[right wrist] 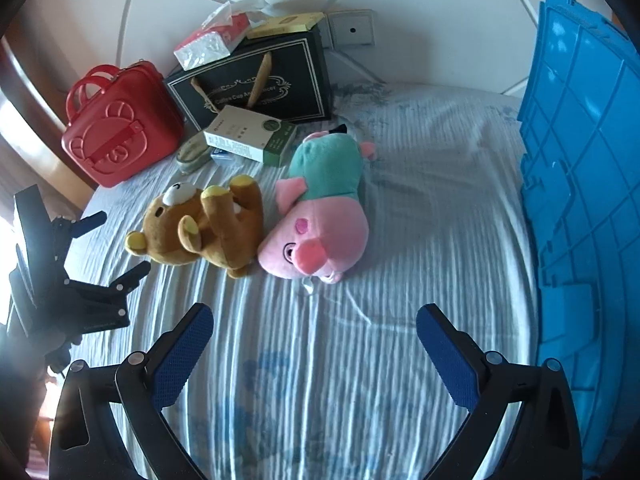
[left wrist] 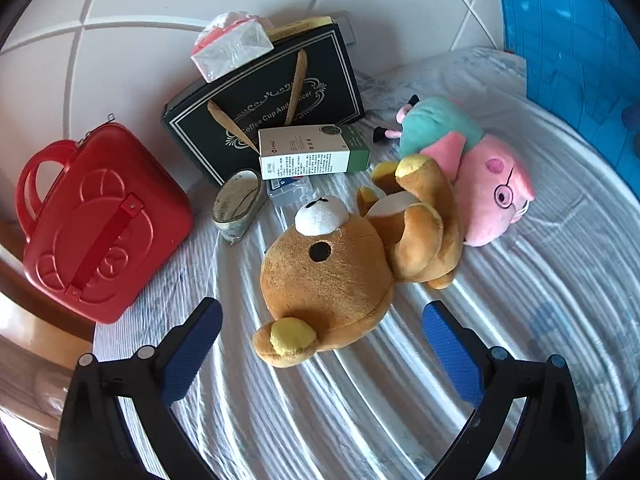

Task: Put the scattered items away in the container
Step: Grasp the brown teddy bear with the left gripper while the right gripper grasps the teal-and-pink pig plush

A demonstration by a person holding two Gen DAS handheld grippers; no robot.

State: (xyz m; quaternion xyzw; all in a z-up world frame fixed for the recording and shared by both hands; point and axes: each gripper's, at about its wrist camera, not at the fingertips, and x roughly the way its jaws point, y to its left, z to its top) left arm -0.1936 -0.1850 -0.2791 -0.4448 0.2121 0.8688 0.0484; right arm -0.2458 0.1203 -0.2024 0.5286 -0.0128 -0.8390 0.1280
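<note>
A brown teddy bear [left wrist: 340, 272] lies on its back on the bed, head toward my left gripper [left wrist: 322, 320], which is open and empty just short of its head. A pink pig plush [left wrist: 480, 176] in a teal shirt lies beside it. In the right wrist view the bear [right wrist: 204, 224] and the pig [right wrist: 320, 216] lie ahead of my right gripper [right wrist: 314, 320], which is open and empty. The left gripper [right wrist: 116, 240] shows at the left, open. The blue container [right wrist: 580, 200] stands at the right, also at the left wrist view's upper right [left wrist: 572, 48].
At the bed's head stand a red case [left wrist: 96, 224], a black gift bag [left wrist: 272, 100], a tissue pack [left wrist: 232, 44], a white-green box [left wrist: 312, 152] and a small shoe [left wrist: 240, 204]. A striped sheet [right wrist: 400, 280] covers the bed.
</note>
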